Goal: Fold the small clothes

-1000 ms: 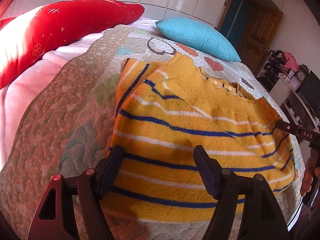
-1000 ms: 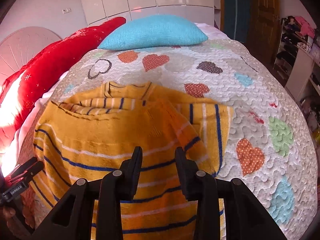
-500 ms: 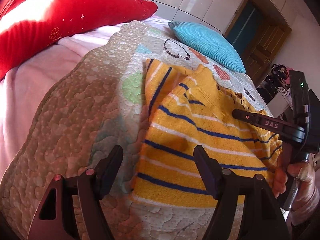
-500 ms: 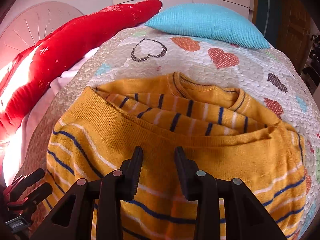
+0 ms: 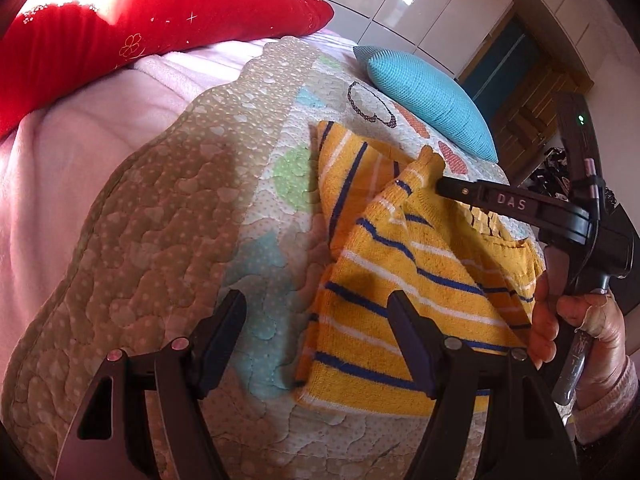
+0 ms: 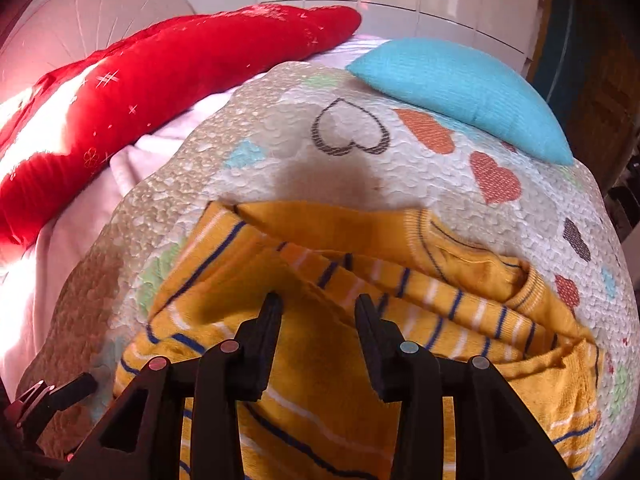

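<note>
Sweater (image 5: 404, 280), yellow with blue and white stripes, lying partly folded on heart-print quilt (image 5: 168, 240) of bed, near blue cushion (image 5: 432, 96) and red pillow (image 5: 132, 20). Left gripper (image 5: 316, 320) hovering over sweater's left edge, fingers standing wide, nothing between them, right finger over knit, left finger over quilt. Right gripper (image 6: 318, 320) hanging just above sweater's middle fold, fingers narrow and opening, nothing pinched; hand (image 5: 576, 332) holding its handle
</note>
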Motion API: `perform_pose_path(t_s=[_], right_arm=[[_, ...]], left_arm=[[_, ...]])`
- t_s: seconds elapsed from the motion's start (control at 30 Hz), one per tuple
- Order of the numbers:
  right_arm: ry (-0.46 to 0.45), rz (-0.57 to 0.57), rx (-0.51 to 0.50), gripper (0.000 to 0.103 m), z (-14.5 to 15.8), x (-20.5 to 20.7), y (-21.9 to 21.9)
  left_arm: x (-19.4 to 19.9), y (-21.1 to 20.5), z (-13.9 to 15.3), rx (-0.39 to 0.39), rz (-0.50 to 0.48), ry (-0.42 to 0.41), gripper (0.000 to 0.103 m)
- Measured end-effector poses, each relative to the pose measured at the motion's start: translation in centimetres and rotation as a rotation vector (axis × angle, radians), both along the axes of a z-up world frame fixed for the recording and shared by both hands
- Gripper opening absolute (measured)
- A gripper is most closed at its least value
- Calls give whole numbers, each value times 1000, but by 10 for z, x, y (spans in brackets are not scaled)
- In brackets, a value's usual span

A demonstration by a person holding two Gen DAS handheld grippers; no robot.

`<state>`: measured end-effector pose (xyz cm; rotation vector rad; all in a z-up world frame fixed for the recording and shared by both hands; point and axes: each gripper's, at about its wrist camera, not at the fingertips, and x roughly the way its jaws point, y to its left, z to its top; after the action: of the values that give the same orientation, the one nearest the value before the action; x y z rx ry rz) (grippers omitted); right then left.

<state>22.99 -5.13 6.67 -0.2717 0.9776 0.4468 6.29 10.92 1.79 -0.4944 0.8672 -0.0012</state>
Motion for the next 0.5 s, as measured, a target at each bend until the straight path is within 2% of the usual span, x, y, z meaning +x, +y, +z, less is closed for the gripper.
perform_pose_path(t_s=[0.07, 0.17, 0.23, 0.3, 0.37, 0.5], right_arm=[[12, 34, -42, 43, -11, 3, 26], [26, 22, -59, 43, -25, 14, 52], [39, 10, -28, 43, -27, 20, 61], [117, 26, 16, 47, -33, 26, 69], [112, 27, 4, 47, -29, 26, 71], [80, 24, 76, 47, 3, 22, 44]], left_arm=[[-1, 1, 0, -3, 1, 1, 72], [-2, 3, 1, 1, 5, 2, 72], [-3, 5, 1, 1, 9, 4, 72], [-3, 7, 1, -4, 12, 6, 72], [-4, 9, 0, -6, 15, 8, 72], [-3, 11, -2, -21, 10, 15, 72]])
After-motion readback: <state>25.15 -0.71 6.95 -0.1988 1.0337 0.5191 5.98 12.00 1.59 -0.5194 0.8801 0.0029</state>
